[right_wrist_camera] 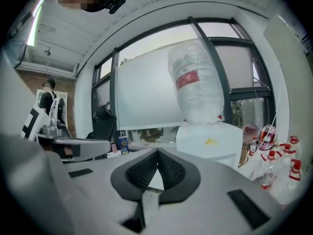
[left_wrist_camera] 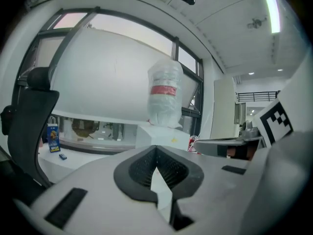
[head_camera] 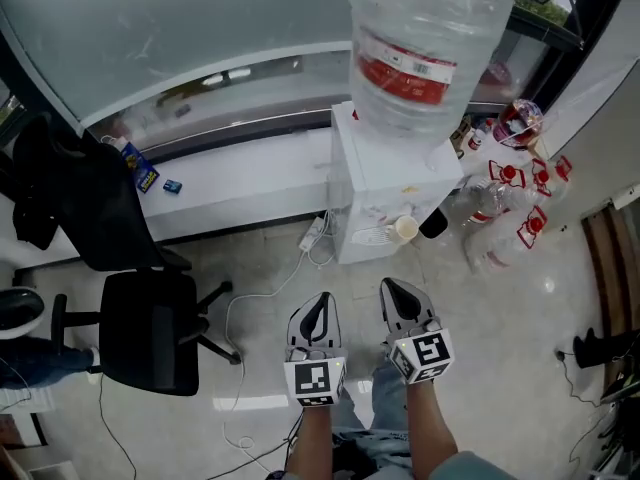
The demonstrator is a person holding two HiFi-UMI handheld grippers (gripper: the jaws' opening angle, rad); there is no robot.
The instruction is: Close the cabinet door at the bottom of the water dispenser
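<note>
The white water dispenser (head_camera: pixel 385 183) stands against the window ledge with a big clear bottle (head_camera: pixel 425 43) on top. From above, its lower cabinet door is hidden; a paper cup (head_camera: pixel 405 229) sits at its front. My left gripper (head_camera: pixel 318 306) and right gripper (head_camera: pixel 397 293) hang side by side over the floor, short of the dispenser, both shut and empty. In the left gripper view the left gripper (left_wrist_camera: pixel 156 150) points at the dispenser (left_wrist_camera: pixel 161 136). The right gripper (right_wrist_camera: pixel 157 154) faces the dispenser (right_wrist_camera: pixel 210 143) and bottle (right_wrist_camera: pixel 195 84) too.
A black office chair (head_camera: pixel 145 328) stands at the left. A power strip with white cable (head_camera: pixel 312 236) lies on the floor left of the dispenser. Several empty bottles (head_camera: pixel 510 203) pile up at the right. A blue box (head_camera: pixel 145 176) sits on the ledge (head_camera: pixel 250 183).
</note>
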